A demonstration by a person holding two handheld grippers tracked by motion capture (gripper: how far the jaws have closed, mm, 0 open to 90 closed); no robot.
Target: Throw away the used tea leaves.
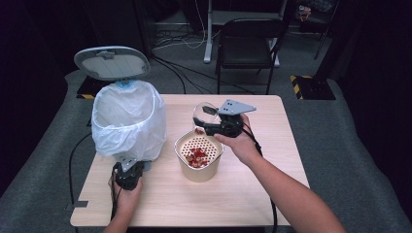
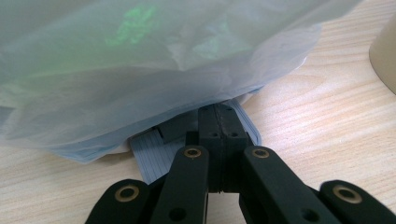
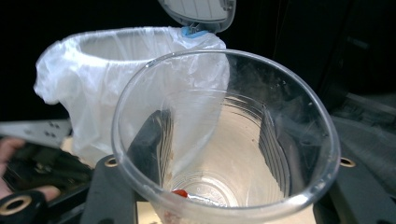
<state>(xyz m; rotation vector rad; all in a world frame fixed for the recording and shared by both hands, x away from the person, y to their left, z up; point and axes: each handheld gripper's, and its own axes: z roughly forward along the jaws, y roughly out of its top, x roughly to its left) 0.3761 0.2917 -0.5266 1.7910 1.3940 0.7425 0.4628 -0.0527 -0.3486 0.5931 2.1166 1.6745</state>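
Note:
A pedal bin lined with a white bag point(image 1: 127, 119) stands at the table's left, its grey lid point(image 1: 111, 63) raised. My left gripper point(image 1: 128, 165) is shut, its tips point(image 2: 219, 112) resting on the ribbed blue-grey pedal point(image 2: 149, 156) under the bag point(image 2: 140, 70). My right gripper point(image 1: 204, 125) is shut on a clear plastic cup point(image 1: 205, 114), tilted over a cream strainer bowl point(image 1: 182, 141) that holds red pieces point(image 1: 197, 156). In the right gripper view the cup point(image 3: 224, 140) looks nearly empty, with one red bit point(image 3: 180, 192) at its bottom; the bin point(image 3: 93, 84) is behind it.
The wooden table point(image 1: 272, 160) has bare room at the right and front. A black chair point(image 1: 248, 43) and cables lie on the floor beyond the far edge. The cream bowl's side point(image 2: 385, 51) shows at the right of the left gripper view.

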